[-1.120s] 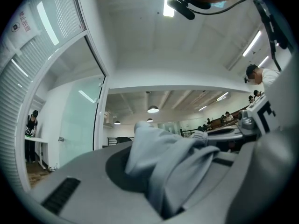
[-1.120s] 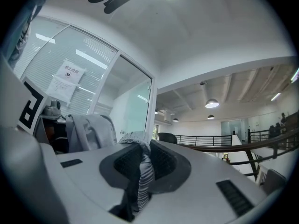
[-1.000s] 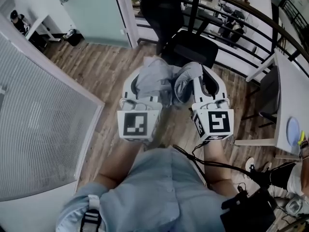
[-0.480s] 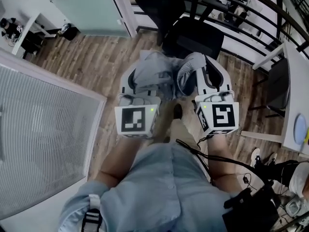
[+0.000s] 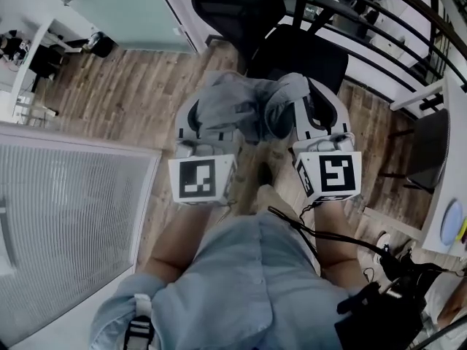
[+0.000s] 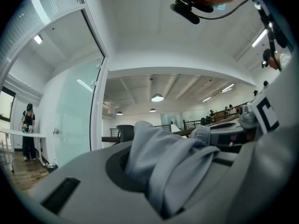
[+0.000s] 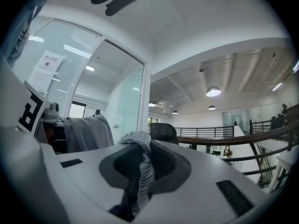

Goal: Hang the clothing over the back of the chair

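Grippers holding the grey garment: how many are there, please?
2: left gripper on the left of the garment, right gripper on its right; none hidden.

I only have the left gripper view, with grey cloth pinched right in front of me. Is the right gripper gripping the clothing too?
Observer: Yes. The right gripper view shows the right gripper shut on a ribbed edge of the grey clothing.
Operator: Where is the chair?
Observer: In the head view the black chair stands directly ahead, just beyond the bunched cloth.
Operator: Anything draped on it?
Observer: No. Its backrest is bare. The clothing is bunched between your left gripper and the right one, above the wooden floor.
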Action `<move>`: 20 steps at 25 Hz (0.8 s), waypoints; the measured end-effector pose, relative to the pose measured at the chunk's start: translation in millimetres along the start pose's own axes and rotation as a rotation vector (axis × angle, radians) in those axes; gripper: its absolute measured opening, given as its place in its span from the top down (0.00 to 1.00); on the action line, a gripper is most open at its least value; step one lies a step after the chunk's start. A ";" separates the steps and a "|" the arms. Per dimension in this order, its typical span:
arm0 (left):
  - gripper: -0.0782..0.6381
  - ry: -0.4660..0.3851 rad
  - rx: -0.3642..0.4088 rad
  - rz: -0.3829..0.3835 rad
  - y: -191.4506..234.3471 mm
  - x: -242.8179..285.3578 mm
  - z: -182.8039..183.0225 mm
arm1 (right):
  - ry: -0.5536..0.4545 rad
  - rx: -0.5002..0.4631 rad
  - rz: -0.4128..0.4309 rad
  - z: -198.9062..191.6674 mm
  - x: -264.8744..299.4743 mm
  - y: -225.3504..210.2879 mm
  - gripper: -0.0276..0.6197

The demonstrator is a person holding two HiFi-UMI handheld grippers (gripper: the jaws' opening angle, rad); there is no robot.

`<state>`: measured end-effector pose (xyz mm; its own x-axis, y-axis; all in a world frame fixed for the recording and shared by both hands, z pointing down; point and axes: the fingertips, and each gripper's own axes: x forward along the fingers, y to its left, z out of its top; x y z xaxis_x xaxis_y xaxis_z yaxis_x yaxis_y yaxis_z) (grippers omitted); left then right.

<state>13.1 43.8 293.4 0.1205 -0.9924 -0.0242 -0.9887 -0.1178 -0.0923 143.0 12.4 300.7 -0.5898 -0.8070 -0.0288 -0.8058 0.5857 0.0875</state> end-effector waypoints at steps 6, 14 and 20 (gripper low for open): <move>0.84 0.004 0.035 0.043 25.9 76.9 2.2 | 0.000 0.004 0.032 2.4 74.0 -39.9 0.88; 0.84 -0.097 0.069 0.088 48.5 119.7 39.5 | -0.092 -0.037 0.072 35.3 125.4 -55.6 0.88; 0.84 -0.138 0.072 0.111 82.7 140.7 52.3 | -0.135 -0.050 0.072 49.4 165.7 -54.5 0.88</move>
<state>-47.1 -103.7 230.3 0.0274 -0.9844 -0.1736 -0.9883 -0.0006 -0.1526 86.6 -149.5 242.0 -0.6507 -0.7436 -0.1535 -0.7592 0.6348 0.1434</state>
